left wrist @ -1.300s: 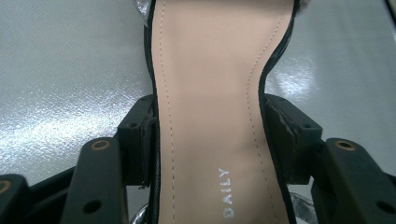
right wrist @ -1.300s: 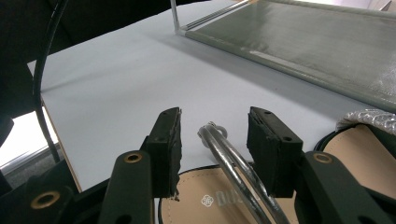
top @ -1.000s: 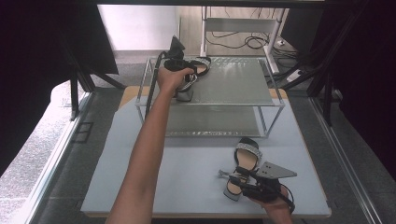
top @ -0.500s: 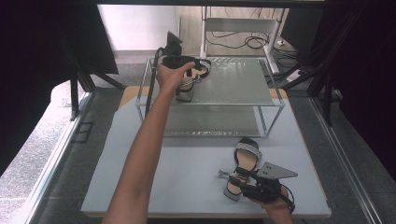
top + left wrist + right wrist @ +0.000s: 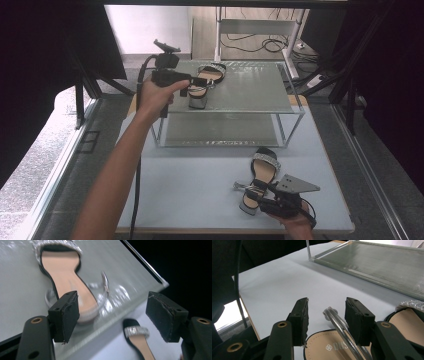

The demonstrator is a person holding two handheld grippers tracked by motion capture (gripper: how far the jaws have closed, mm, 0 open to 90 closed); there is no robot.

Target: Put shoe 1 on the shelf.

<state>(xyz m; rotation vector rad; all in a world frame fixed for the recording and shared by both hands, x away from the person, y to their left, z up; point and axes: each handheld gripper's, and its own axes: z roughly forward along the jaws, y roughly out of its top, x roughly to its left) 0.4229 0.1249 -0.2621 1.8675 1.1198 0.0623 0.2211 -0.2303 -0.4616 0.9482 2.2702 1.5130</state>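
One sandal (image 5: 202, 85) sits on the far rack (image 5: 250, 87), left gripper (image 5: 196, 82) just opened, off it; right gripper (image 5: 255, 192) loosely straddles the near sandal's strap (image 5: 339, 323), unplaced.

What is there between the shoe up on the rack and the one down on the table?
In the high view, between the shelved sandal and the table sandal lie the rack's front rail and bare table.

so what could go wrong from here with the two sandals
The sandal on the top shelf lies close to the shelf's front edge; the left claw, open beside it, could knock it off. The right claw straddles only the thin ankle strap of the sandal on the table, so that shoe might swing or slip when lifted.
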